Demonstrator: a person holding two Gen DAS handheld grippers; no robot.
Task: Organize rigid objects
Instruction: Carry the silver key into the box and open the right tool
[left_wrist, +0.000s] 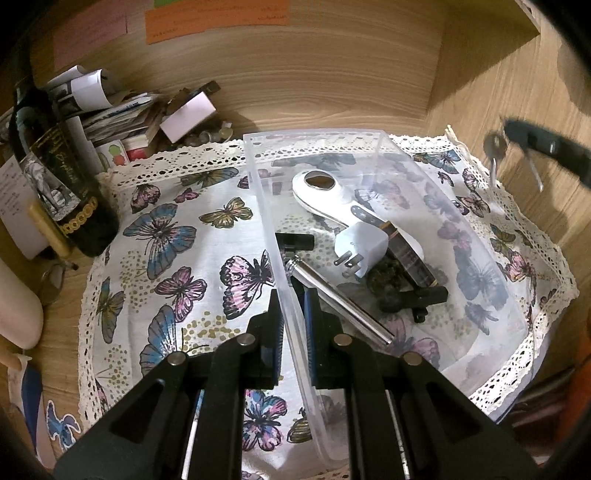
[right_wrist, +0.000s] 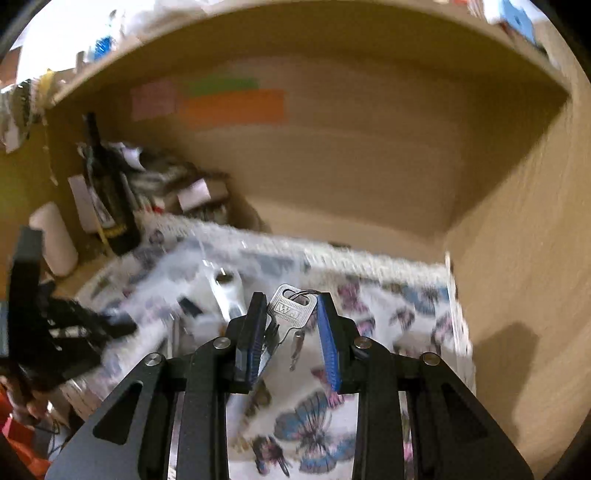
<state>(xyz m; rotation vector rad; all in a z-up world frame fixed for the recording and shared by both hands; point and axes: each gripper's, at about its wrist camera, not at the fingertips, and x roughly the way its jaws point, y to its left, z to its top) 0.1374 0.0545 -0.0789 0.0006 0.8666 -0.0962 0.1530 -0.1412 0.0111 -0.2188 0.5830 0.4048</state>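
Observation:
A clear plastic bin (left_wrist: 369, 147) sits on a butterfly-print cloth (left_wrist: 177, 236). Inside lie a white spoon-like tool (left_wrist: 321, 190), a white plug adapter (left_wrist: 364, 245), a metal cylinder (left_wrist: 343, 302) and dark items (left_wrist: 410, 291). My left gripper (left_wrist: 291, 314) is shut on the bin's near left wall. My right gripper (right_wrist: 291, 314) is shut on a bunch of silver keys (right_wrist: 291, 308) and holds them in the air above the cloth; it also shows in the left wrist view (left_wrist: 535, 144), up right of the bin, with the keys (left_wrist: 495, 147) hanging.
A dark bottle (left_wrist: 62, 184) stands at the left. Papers and small boxes (left_wrist: 129, 118) pile up at the back left. Wooden shelf walls (left_wrist: 332, 74) close in behind and at the right. A white roll (right_wrist: 55, 240) stands at the left.

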